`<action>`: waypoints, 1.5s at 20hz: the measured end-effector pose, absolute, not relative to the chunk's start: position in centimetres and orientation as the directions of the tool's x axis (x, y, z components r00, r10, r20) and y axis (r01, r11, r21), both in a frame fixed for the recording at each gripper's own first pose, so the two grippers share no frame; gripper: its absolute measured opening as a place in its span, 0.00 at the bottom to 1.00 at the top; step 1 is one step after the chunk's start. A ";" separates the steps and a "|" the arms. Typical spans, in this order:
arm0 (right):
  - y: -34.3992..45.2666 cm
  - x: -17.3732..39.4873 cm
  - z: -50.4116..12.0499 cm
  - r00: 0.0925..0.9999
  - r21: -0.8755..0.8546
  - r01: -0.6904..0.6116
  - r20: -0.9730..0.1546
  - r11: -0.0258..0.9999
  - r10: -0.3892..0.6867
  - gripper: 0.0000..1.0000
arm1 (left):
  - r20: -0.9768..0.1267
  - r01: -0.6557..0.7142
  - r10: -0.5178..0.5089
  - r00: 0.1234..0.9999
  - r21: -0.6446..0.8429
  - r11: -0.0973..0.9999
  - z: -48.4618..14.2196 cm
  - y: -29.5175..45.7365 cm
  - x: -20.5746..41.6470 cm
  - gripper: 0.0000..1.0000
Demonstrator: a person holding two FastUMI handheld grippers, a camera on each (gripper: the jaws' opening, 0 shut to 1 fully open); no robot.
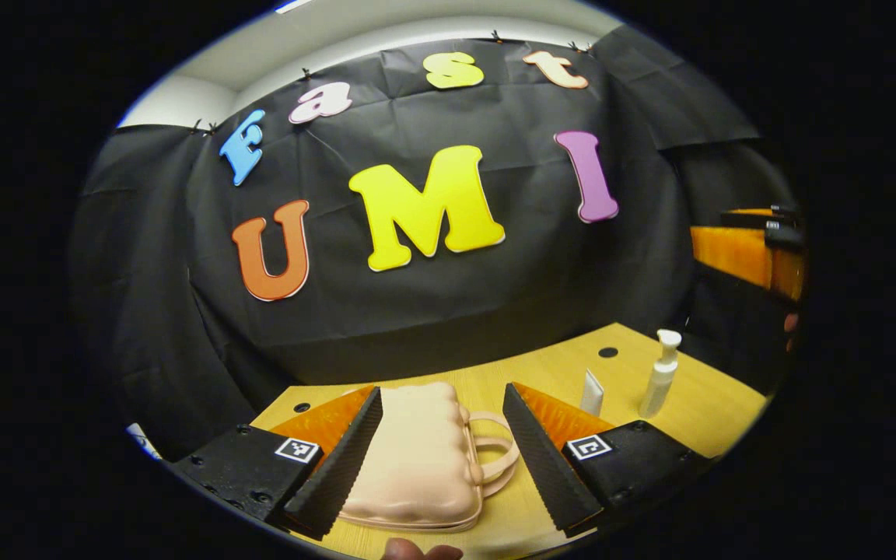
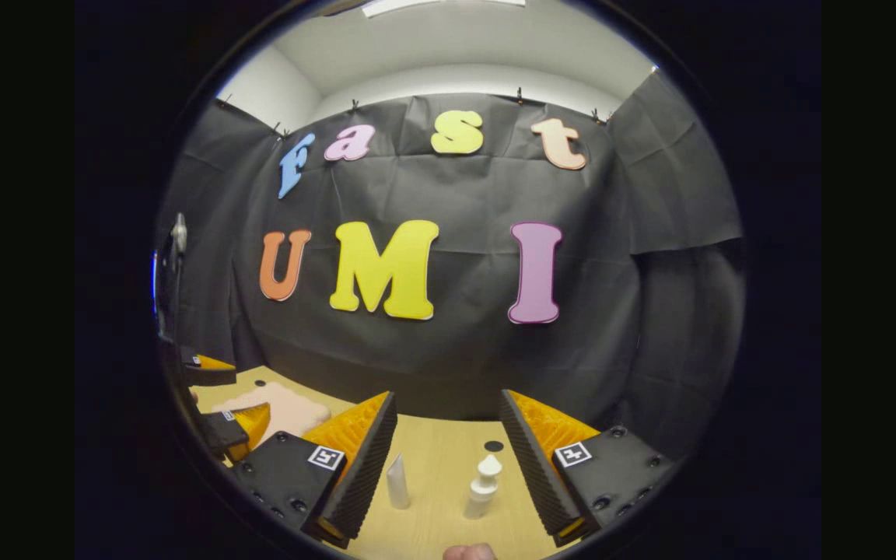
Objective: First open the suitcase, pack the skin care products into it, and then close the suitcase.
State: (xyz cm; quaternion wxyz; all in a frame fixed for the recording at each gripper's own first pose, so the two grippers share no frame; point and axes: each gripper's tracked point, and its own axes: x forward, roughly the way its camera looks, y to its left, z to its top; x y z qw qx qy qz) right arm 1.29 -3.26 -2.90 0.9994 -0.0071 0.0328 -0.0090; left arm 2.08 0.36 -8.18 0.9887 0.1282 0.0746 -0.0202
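Observation:
A small pale-pink suitcase [image 1: 417,459] lies flat and closed on the wooden table [image 1: 712,404], its handle toward the right. My left gripper [image 1: 442,459] is open above it, one finger on each side. To the suitcase's right stand a white tube [image 1: 592,393] and a white pump bottle [image 1: 662,375]. In the right gripper view the same tube [image 2: 397,482] and pump bottle [image 2: 482,486] stand upright between the fingers of my open right gripper [image 2: 448,467], untouched. The suitcase [image 2: 281,408] lies far left there, beside the other gripper [image 2: 226,428].
Black cloth walls close the back and sides of the table. Round cable holes [image 1: 608,351] sit in the tabletop near the back edge. The other gripper [image 1: 759,249] hangs at the far right of the left gripper view. A fingertip [image 1: 421,551] shows at the bottom.

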 end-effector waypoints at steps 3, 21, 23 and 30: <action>-4.6 0.9 -4.1 0.995 -0.013 0.044 -0.093 0.999 -0.045 0.79 | -0.223 0.132 -0.045 0.974 0.391 0.911 -11.4 -0.8 2.4 0.99; -13.2 -0.5 -7.9 0.967 -0.004 0.184 -0.179 0.983 -0.182 0.79 | -0.492 0.407 0.119 0.862 0.813 0.416 -25.6 -0.8 10.2 0.47; -13.2 -0.4 -7.8 0.966 0.001 0.187 -0.180 0.982 -0.184 0.79 | -0.507 0.416 0.146 0.849 0.813 0.407 -25.8 -0.6 10.3 0.35; -12.5 -1.0 -6.3 0.968 -0.007 0.210 -0.140 0.978 -0.209 0.79 | -0.513 0.399 0.132 0.848 0.783 0.478 -23.6 -0.3 10.1 0.10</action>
